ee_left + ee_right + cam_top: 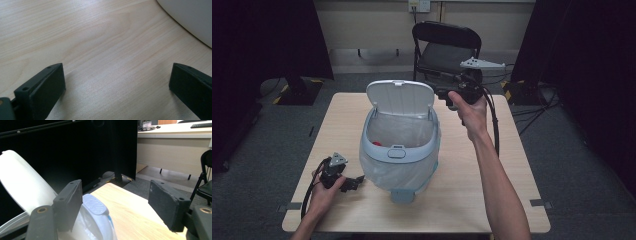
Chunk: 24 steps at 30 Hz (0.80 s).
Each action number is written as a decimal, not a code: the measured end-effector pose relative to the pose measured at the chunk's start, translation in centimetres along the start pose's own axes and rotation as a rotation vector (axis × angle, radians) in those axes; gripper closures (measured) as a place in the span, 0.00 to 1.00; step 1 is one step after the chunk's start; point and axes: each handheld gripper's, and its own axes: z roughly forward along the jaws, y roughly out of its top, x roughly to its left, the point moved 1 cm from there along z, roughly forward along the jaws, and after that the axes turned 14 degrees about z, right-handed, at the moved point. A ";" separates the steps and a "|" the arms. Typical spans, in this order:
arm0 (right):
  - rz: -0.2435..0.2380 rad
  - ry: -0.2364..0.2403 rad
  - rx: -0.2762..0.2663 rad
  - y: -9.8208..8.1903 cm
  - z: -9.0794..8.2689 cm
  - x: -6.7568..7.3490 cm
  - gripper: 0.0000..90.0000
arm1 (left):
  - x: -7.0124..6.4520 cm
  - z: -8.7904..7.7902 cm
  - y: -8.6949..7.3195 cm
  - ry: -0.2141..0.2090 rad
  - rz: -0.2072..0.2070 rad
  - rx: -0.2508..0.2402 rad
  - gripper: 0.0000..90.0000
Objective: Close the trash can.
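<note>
1. Bin (399, 150): mid-table (462, 190), lid (400, 98) raised, clear bag lining it.
2. Left gripper (354, 181): resting on table just beside the bin, jaws wide, holding nothing.
3. Right gripper (437, 85): raised beside the lid, jaws wide, nothing between.

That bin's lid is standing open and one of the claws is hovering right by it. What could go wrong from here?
The right gripper is open beside the raised lid; a nudge might snap the lid shut or tip the bin, since the left gripper rests open on the table and isn't bracing it. The thin bag draped over the rim could snag on a jaw and pull loose.
</note>
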 end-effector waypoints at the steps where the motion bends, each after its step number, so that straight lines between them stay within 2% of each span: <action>1: 0.001 0.004 0.003 0.0 0.0 0.1 0.29 | 0.0 0.0 0.0 0.000 0.000 0.000 0.00; 13: -0.025 0.044 0.050 -0.6 -0.4 1.2 0.30 | 0.0 0.0 0.0 0.000 0.000 0.000 0.00; 14: -0.031 0.065 0.062 -0.7 -0.5 1.5 0.30 | 0.0 0.0 0.0 0.000 0.000 0.000 0.00; 18: -0.041 0.087 0.088 -1.0 -0.8 2.0 0.29 | 0.0 0.0 0.0 0.000 0.000 0.000 0.00; 24: -0.052 0.091 0.130 -1.8 -1.0 2.4 0.28 | 0.0 0.0 0.0 0.000 -0.003 -0.002 0.00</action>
